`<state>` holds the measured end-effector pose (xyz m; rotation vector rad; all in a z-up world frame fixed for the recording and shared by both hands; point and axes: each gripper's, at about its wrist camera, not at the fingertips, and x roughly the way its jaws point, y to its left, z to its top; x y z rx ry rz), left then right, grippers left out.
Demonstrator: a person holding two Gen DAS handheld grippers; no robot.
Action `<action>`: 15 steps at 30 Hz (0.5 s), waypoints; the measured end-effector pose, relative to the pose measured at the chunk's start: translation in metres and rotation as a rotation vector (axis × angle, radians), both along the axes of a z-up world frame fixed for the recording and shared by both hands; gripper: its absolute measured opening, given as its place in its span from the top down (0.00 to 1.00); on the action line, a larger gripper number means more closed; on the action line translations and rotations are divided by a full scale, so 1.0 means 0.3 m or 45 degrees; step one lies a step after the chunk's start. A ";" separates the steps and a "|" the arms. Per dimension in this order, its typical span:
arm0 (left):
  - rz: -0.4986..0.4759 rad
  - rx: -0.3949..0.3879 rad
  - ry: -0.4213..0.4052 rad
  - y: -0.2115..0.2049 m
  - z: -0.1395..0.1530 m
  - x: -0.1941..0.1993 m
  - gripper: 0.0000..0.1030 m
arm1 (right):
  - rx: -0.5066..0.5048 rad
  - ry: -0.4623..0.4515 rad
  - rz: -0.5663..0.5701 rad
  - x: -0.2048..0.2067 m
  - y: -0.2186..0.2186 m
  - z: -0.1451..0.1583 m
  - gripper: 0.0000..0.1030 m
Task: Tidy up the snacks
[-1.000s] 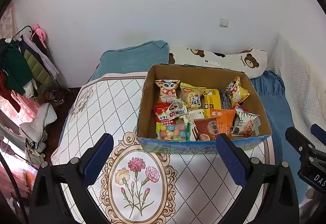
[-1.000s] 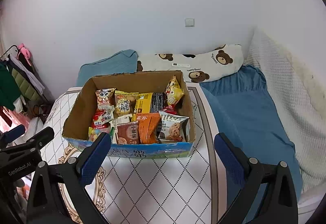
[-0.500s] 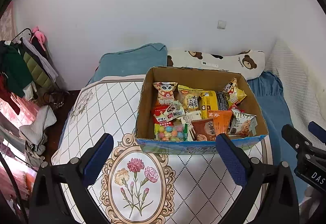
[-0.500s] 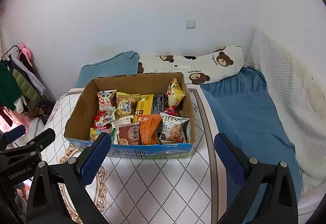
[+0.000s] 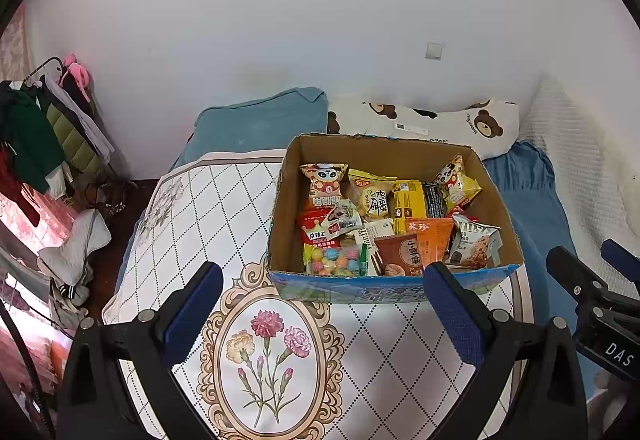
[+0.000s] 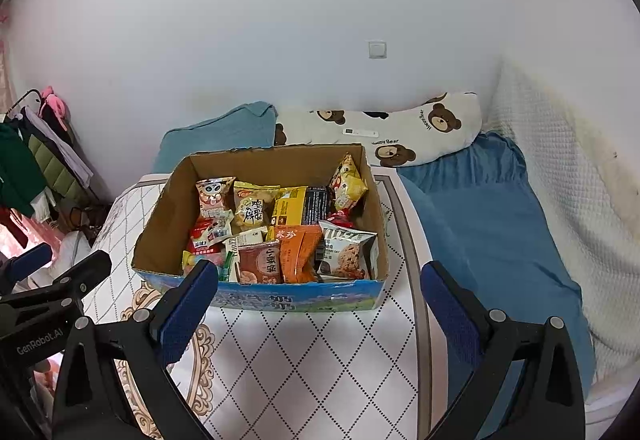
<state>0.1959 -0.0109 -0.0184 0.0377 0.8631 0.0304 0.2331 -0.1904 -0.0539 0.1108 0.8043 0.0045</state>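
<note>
Left hand-held gripper (image 5: 322, 314): spread wide, holding nothing, hovering over the floral cloth short of the box's near left corner.
Right hand-held gripper (image 6: 318, 306): likewise wide and empty, poised before the box's near wall, nearer its right side.
Cardboard box (image 6: 362, 175): open-topped, blue printed front, resting on the quilted cloth (image 6: 304, 360) spread over the bed.
Snacks (image 6: 280, 228): all inside the box, packed toward its right and middle; bare cardboard down the left side.
Visible packs: panda-print pouch (image 5: 324, 179), yellow pack (image 5: 408, 199), orange pack (image 6: 298, 252), oat-cookie bag (image 6: 348, 252), bag of coloured candies (image 5: 334, 260).
Stage: fits either packets already gathered in, or a jumble awaiting sorting; not decidable here.
Doing it well: approach from above, clear of the near wall; pinch soft packs by a sealed edge, lightly, so contents stay whole.
Hidden or unclear: lower layers of packets, box floor, most small print; candy bag partly masked by a finger in the right view.
Surroundings: bear-print pillow (image 6: 400, 127) and blue pillow (image 5: 260, 119) behind the box.
</note>
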 end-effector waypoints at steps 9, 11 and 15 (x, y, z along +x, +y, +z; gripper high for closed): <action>-0.003 -0.002 0.001 0.003 0.002 -0.008 0.00 | 0.003 0.003 0.021 -0.007 0.004 0.000 0.00; -0.001 -0.002 0.000 0.003 0.002 -0.008 0.00 | 0.002 0.002 0.022 -0.008 0.005 0.000 0.00; -0.006 -0.004 -0.002 0.005 0.002 -0.009 0.00 | 0.003 0.002 0.024 -0.010 0.005 0.000 0.00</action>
